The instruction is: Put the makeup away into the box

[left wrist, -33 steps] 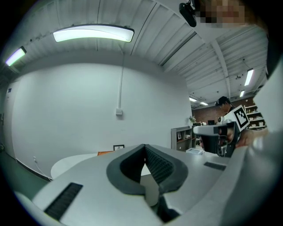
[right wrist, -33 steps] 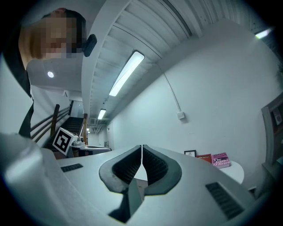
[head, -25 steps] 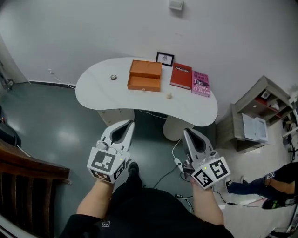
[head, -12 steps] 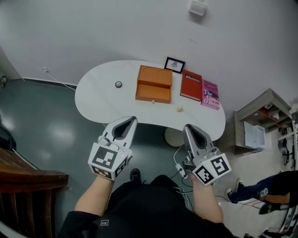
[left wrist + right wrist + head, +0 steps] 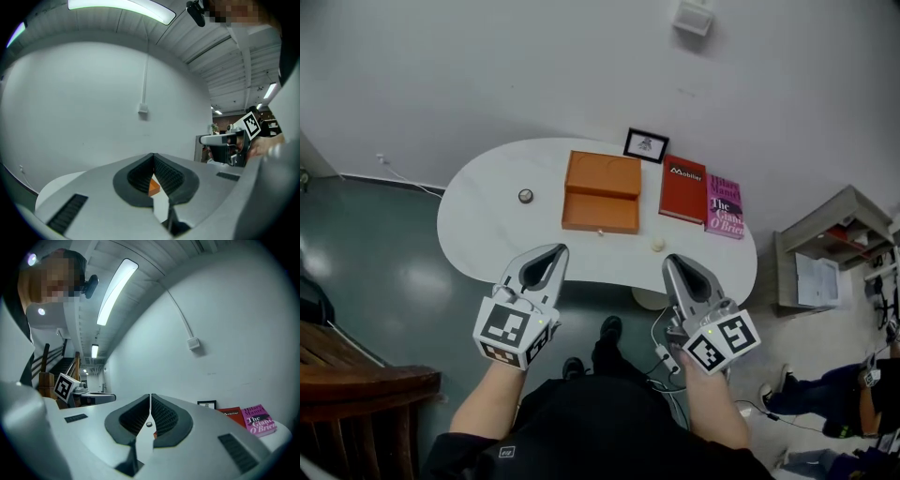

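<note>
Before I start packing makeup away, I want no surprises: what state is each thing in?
Left claw: shut, empty.
Right claw: shut, empty.
Orange rectangular box: on white table; lid state unclear.
Small round dark container: loose on table.
Small cream round item: loose on table.
Red book: closed, flat.
Pink book: closed, flat.
Black-framed picture: upright.

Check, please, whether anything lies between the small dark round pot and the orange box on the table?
Nothing visible does. Only bare white tabletop separates the small dark round pot from the orange box; the cream-coloured item sits near the box's opposite front corner.
</note>
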Motion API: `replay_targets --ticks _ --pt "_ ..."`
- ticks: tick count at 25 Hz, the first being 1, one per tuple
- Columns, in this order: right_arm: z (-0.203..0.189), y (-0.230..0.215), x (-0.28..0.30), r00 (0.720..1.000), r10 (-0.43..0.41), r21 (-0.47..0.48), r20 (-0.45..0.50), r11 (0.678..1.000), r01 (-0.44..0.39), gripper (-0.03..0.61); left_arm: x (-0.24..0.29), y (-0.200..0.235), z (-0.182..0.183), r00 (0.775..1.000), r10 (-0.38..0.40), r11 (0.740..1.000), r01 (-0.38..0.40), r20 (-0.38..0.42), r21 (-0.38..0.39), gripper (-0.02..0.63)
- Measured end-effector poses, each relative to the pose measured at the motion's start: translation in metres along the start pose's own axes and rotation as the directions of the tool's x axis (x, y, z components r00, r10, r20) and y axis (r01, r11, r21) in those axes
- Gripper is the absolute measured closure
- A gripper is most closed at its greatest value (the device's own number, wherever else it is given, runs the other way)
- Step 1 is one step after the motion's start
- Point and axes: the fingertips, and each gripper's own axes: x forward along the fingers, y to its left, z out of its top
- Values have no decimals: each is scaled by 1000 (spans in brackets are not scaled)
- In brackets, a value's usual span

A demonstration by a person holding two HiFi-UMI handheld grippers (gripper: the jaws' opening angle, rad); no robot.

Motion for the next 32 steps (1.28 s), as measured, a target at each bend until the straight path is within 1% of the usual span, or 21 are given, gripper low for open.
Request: replay_targets --ticks 4,9,12,16,21,26,29,32 --pt "3 -49 29 1000 11 11 -1 1000 -11 541 53 16 8 1000 17 1000 -17 -9 5 609" --pt "5 -111 58 1000 24 29 -9 999 -23 540 112 27 21 1000 31 999 -31 1 27 609" --pt "-1 -131 67 999 42 45 -31 998 -40 540 135 27 23 999 36 999 -35 -8 25 609" --pt "-12 -151 74 996 46 32 -70 999 -44 540 157 28 24 1000 27 999 -27 -12 22 609" --pt "-45 -161 80 987 19 3 -161 1000 -19 538 174 30 11 999 -19 1000 19 -29 7 609" --pt "-88 -170 81 965 -18 -9 -262 1000 17 530 190 28 -15 995 -74 997 72 -63 -33 609" --pt "-118 -179 83 946 -32 -2 -322 999 33 460 200 24 -28 991 -104 994 99 -89 -52 609" --pt "-153 -191 85 921 -50 -7 -387 999 51 434 211 19 -41 984 -130 990 122 -123 -74 609"
